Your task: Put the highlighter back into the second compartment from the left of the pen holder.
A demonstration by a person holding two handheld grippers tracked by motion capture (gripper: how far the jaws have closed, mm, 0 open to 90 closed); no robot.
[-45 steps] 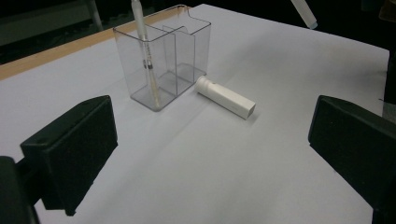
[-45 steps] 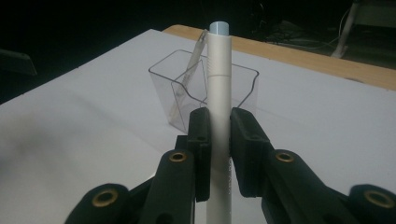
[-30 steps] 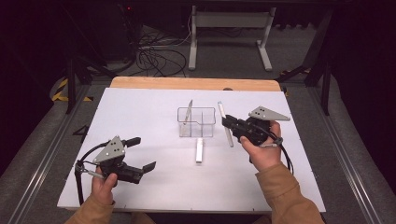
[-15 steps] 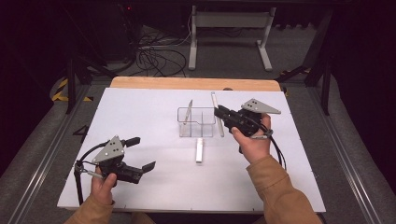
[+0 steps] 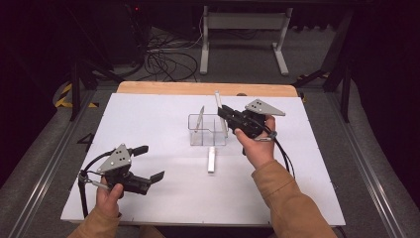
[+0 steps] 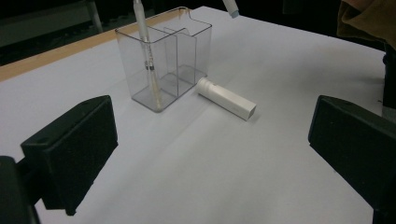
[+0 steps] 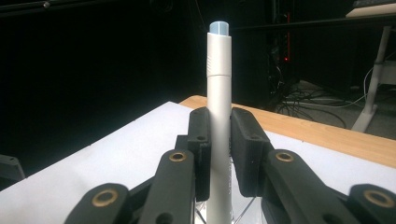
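A slim white pen [image 7: 218,116] is standing upright between the pads of the right hand-held gripper [image 7: 218,154], whose jaws are clamping tight on its barrel, its pale blue tip pointing up. In the high view this right hand-held gripper [image 5: 224,113] is hovering at the right edge of a clear plastic organiser [image 5: 207,130] with two compartments, the pen [image 5: 220,111] hanging over the right one. Another white pen [image 6: 145,51] is leaning inside the organiser's [image 6: 163,56] left compartment. A short white marker [image 6: 226,98] is lying on the white counter [image 5: 148,124] just in front of the organiser. The left hand-held gripper [image 5: 148,166] is resting low near the counter's near left corner, well apart from the organiser, its jaws standing wide open and holding nothing.
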